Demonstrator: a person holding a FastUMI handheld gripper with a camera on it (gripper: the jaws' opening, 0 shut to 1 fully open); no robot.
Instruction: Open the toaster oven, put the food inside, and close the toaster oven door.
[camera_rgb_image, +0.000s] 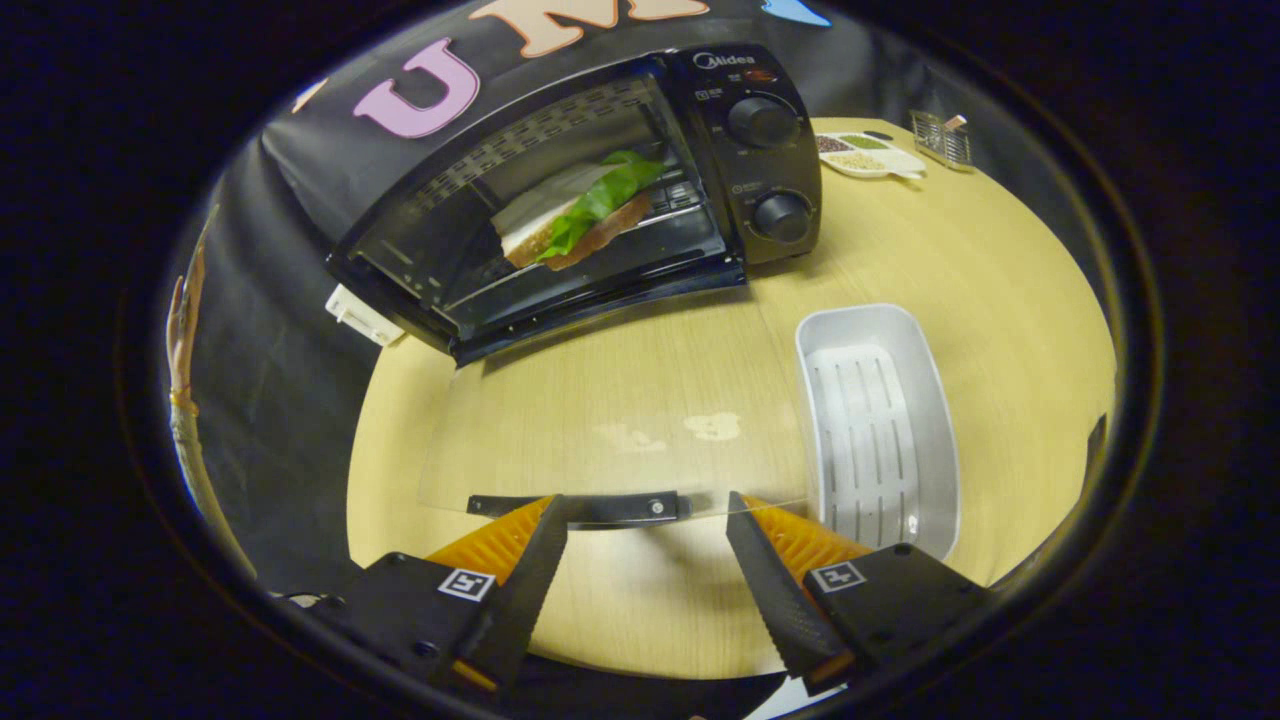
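Closing in on the door handle (583, 507) with the sandwich (573, 213) already resting on the rack inside the toaster oven (745, 150).

I hold the tongs (648, 523) low and level over the tabletop (960, 260), spread apart and gripping nothing, the handle of the flat-lying glass door (610, 410) just ahead between the tips; I judge shutting remains. An empty white tray (935, 470) sits beside the door.

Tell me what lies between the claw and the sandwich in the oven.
In the gripper view, the open glass door, folded down flat, its handle between the open claw's fingertips; sandwich beyond.
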